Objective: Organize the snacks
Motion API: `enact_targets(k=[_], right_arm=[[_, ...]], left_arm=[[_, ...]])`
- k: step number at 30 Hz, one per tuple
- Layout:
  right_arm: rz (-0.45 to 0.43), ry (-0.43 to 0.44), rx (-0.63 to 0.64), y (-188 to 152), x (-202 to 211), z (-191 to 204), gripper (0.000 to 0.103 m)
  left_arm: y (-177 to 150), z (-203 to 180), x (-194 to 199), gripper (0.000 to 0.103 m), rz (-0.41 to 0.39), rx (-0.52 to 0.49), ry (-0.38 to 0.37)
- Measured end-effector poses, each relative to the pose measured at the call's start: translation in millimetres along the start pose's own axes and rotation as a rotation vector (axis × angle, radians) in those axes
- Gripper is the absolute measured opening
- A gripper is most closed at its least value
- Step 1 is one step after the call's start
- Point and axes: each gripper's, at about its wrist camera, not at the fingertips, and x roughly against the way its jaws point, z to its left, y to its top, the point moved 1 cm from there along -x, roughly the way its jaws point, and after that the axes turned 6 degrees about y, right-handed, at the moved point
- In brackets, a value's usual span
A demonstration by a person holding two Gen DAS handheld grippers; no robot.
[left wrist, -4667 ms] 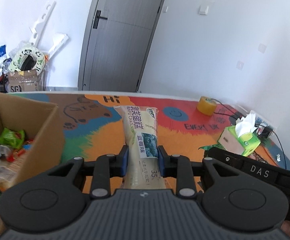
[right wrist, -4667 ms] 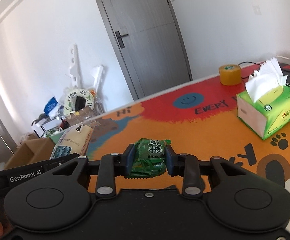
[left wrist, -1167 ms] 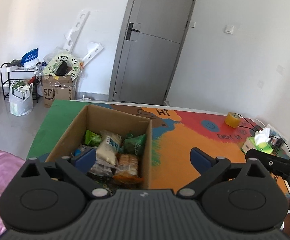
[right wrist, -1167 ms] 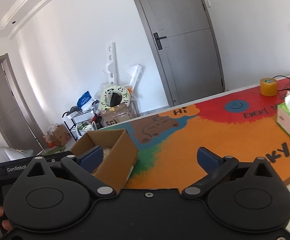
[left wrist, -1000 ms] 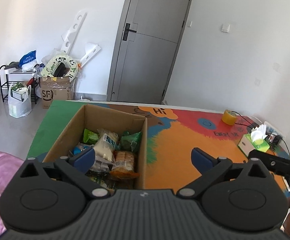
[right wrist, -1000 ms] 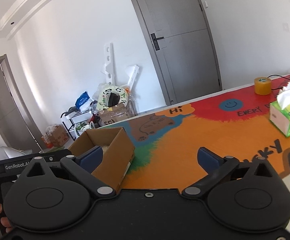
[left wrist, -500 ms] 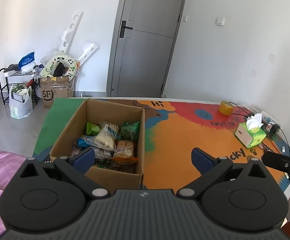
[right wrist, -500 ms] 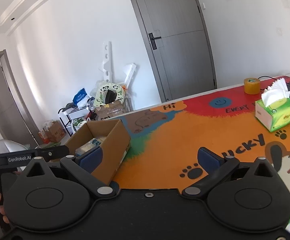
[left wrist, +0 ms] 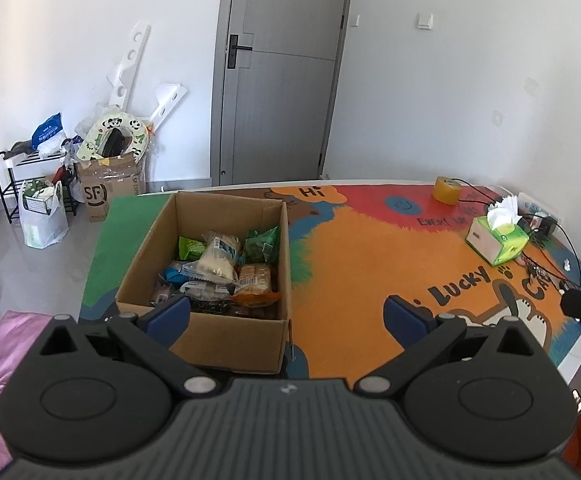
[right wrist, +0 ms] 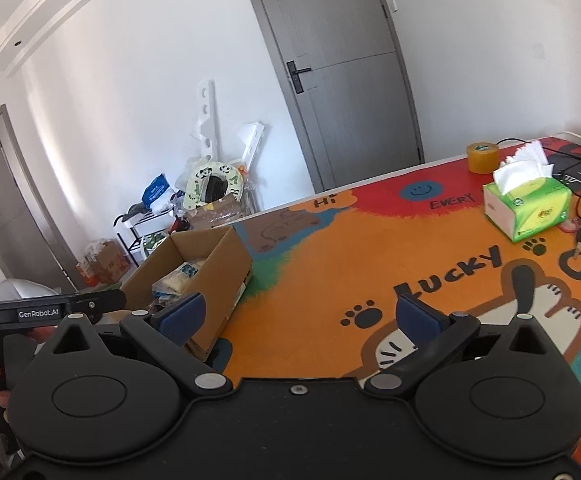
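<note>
I hold both black two-finger grippers above the colourful cartoon-printed table mat (left wrist: 370, 264), each spread wide and gripping nothing: the left gripper (left wrist: 289, 312) faces the open brown cardboard box (left wrist: 226, 340), the right gripper (right wrist: 298, 314) hangs just right of it. The packaged snacks (left wrist: 222, 268) lie heaped inside the box, green, white and orange wrappers together. A green tissue box (right wrist: 530, 206) and a yellow tape roll (right wrist: 482, 158) sit well apart at the mat's far right.
</note>
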Motion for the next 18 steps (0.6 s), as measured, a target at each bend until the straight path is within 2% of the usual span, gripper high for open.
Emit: enact_targets(k=[18], right_arm=[[0.008, 0.017, 0.042, -0.3, 13.4, 9.5, 0.103]], left_arm=[[-1.0, -1.2, 21.8, 0.102, -0.032, -0.033, -0.005]])
